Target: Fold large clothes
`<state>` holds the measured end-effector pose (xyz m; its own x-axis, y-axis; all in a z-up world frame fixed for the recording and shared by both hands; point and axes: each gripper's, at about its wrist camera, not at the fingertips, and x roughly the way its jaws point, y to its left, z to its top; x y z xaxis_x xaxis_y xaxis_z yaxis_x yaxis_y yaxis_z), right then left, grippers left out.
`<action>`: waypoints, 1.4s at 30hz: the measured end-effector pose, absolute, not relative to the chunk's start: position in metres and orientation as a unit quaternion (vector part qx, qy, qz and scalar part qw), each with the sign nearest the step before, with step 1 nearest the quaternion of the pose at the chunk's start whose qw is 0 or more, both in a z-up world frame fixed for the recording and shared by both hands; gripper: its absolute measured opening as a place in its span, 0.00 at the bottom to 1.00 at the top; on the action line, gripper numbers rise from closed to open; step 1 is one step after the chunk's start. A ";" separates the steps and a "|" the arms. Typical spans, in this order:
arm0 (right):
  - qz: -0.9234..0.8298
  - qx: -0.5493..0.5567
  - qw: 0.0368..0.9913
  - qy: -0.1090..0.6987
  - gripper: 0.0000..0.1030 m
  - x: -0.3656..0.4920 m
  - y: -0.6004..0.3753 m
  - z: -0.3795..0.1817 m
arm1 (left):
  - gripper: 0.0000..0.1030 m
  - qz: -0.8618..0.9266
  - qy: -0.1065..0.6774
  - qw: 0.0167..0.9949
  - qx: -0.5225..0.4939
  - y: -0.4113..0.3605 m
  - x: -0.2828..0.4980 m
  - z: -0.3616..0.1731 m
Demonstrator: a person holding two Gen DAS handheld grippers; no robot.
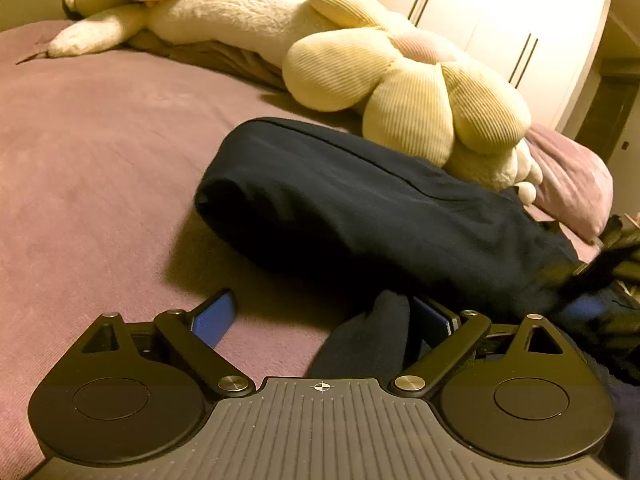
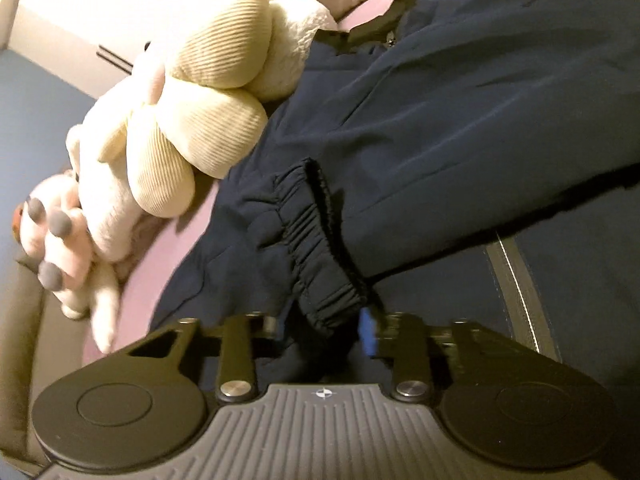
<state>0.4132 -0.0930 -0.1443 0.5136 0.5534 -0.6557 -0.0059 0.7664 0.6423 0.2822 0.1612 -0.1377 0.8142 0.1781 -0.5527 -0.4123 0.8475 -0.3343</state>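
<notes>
My left gripper [image 1: 324,316] is spread wide, nothing clamped. A dark fabric tip [image 1: 380,328] pokes up btwn the jaws, hard by the right-hand pad, but the pads aren't pressing on it. So left is released, prob so that bit of the jacket [image 1: 360,200] can lie where it fell.

The jacket, navy, lies on the mauve bedspread [image 1: 100,140], bulked into a fold w/ its rounded end toward the middle of the bed, the rest running off to the right edge of the left-wrist view. Its far side sits against the cream flower cushion [image 1: 400,80], which lies along the far edge of the bed beside a long plush toy [image 1: 224,12]. White wardrobe doors [image 1: 500,8] stand behind.

My right gripper [image 2: 320,332] is narrowed around the sleeve's elastic cuff [image 2: 320,240]: the cuff runs down btwn the jaws and one blue pad [image 2: 368,332] sits against the fabric. The other pad is hidden under cloth, so I read it as clenched on the cuff, not certain. Picture is tilted & a bit smeared. Holding the cuff makes sense: it's the one firm handle on a floppy sleeve, lets me lay it across the body.

I'd judge the fold partway: body bunched, sleeve not yet laid flat.
</notes>
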 end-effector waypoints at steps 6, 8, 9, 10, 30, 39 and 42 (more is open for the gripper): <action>0.206 0.269 0.879 0.335 0.13 0.386 -0.122 -0.066 | 0.94 0.186 0.268 0.926 -0.189 0.163 0.294 -0.110; 0.191 0.250 0.903 0.293 0.13 0.376 -0.146 -0.044 | 0.95 0.177 0.260 0.935 -0.161 0.159 0.306 -0.098; 0.184 0.242 0.911 0.279 0.13 0.373 -0.160 -0.036 | 0.95 0.173 0.261 0.938 -0.149 0.157 0.313 -0.094; 0.174 0.237 0.916 0.272 0.12 0.372 -0.172 -0.031 | 0.95 0.168 0.261 0.941 -0.137 0.154 0.320 -0.090; 0.026 0.379 0.863 0.333 0.46 0.397 -0.347 -0.118 | 0.94 0.122 0.340 0.914 -0.185 0.124 0.346 -0.129; 0.027 0.350 0.858 0.375 0.23 0.414 -0.317 -0.120 | 0.94 0.149 0.330 0.921 -0.145 0.123 0.350 -0.117; 0.033 0.273 0.907 0.320 0.22 0.409 -0.304 -0.089 | 0.94 0.137 0.334 0.922 -0.141 0.129 0.350 -0.111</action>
